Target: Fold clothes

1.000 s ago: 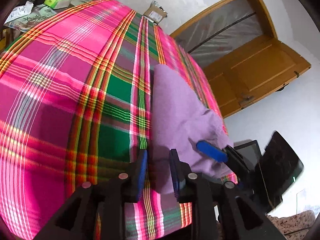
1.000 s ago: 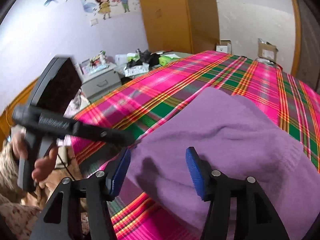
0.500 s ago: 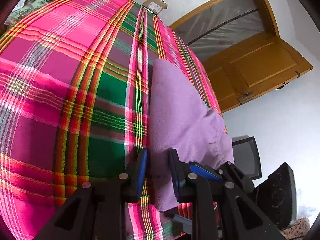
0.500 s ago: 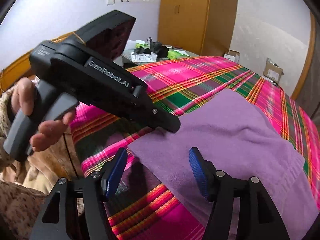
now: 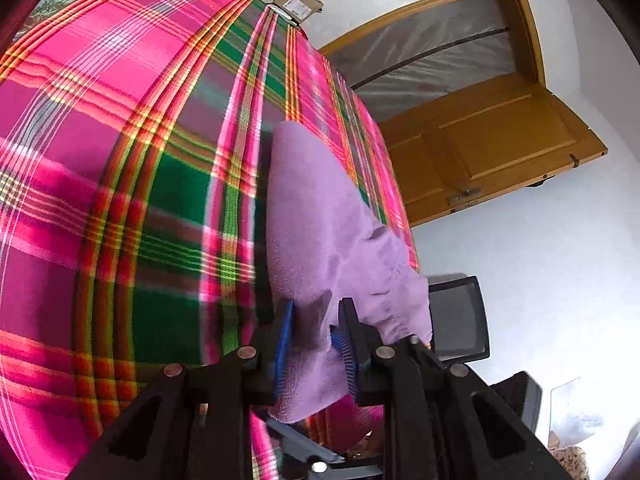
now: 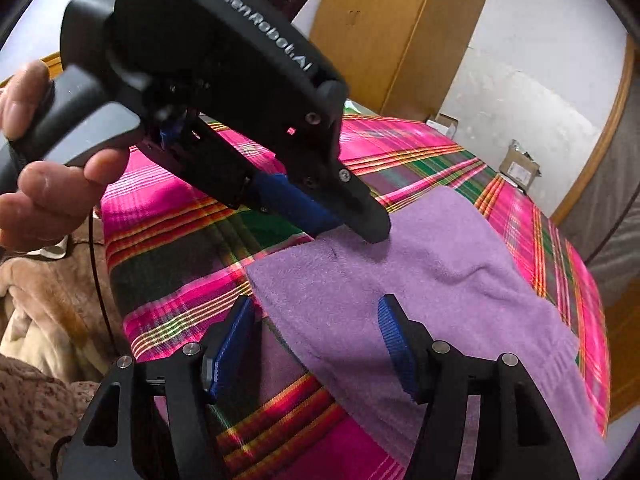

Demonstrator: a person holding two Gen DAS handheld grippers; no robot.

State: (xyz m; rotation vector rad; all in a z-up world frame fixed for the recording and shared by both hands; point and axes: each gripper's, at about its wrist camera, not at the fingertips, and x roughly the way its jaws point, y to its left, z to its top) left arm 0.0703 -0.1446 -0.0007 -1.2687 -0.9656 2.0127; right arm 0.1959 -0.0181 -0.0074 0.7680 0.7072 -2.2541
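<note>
- The purple garment (image 6: pixel 432 280) is a soft, fleecy lilac piece lying flat on the bed's pink, green and yellow plaid cover (image 5: pixel 120 160). It fills the lower right of my right wrist view.
- In my left wrist view the garment (image 5: pixel 320 232) is a long narrow shape. Its long axis runs from the bottom centre of the frame up to a tapered end near the middle. Small gathers wrinkle its right edge.
- My left tool (image 5: pixel 316 344) is clenched on a raised pinch of the garment's near corner, blue pads pressing the fabric from both sides.
- My right tool (image 6: pixel 316 344) is released. Its jaws have just been opening and now stand wide, with the garment's near edge lying below and between them, untouched by the pads.
- White lettering on the left tool's black body (image 6: pixel 224 60), upper left of the right wrist view, reads "GenRobot.AI".
- A cardboard box (image 6: pixel 520 168) at the right carries a label too small to read.
</note>
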